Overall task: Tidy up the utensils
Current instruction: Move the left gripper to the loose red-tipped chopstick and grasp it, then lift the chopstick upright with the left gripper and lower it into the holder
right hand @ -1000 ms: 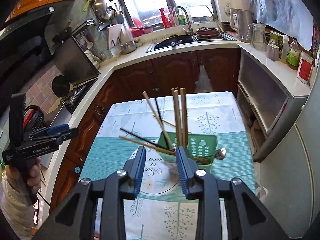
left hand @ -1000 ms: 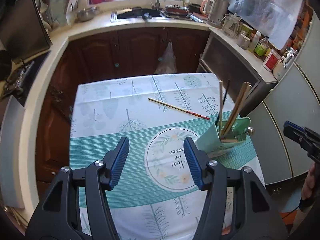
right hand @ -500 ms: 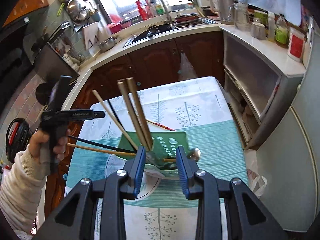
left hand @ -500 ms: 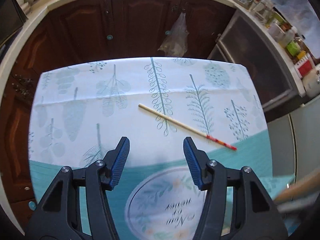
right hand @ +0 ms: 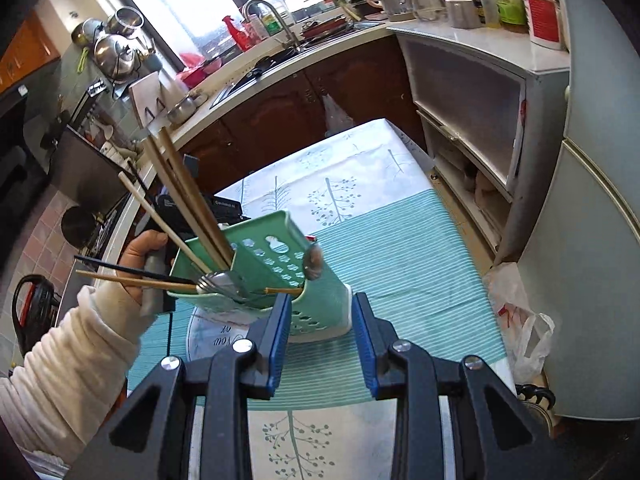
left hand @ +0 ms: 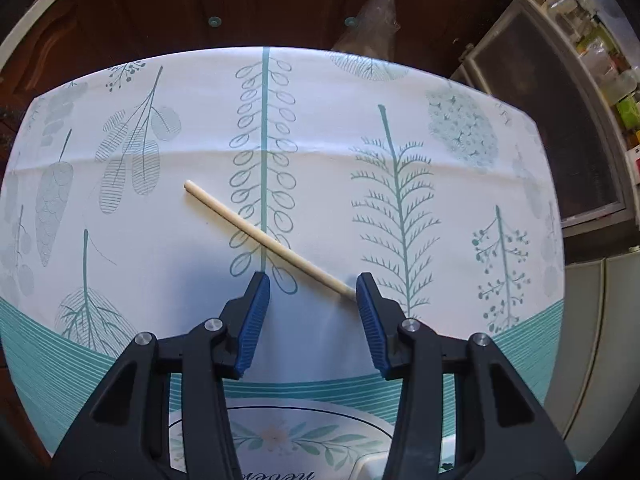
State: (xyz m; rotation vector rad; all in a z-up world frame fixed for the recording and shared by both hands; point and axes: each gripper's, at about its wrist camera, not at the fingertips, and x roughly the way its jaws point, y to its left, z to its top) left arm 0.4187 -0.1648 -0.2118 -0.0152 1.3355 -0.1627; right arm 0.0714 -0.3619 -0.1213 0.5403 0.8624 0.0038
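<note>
A single pale chopstick [left hand: 264, 237] lies diagonally on the patterned tablecloth [left hand: 400, 152]. My left gripper [left hand: 312, 284] is open just above it, with the chopstick's near end against the right fingertip [left hand: 366, 286]. A green perforated utensil holder [right hand: 276, 268] stands tilted on the table with several chopsticks [right hand: 188, 204] and a metal spoon [right hand: 220, 282] in it. My right gripper [right hand: 320, 304] is open, its jaws on either side of the holder's near lower corner.
The person's left hand and sleeve [right hand: 80, 344] are left of the holder. Dark wood cabinets [left hand: 280, 4] lie beyond the table's far edge. A grey cupboard [right hand: 468, 104] and a fridge [right hand: 592, 240] stand right of the table. A plastic bag [right hand: 516, 320] lies on the floor.
My left gripper has moved forward and down to the lone chopstick. My right gripper has closed in on the holder, which now tilts more towards it.
</note>
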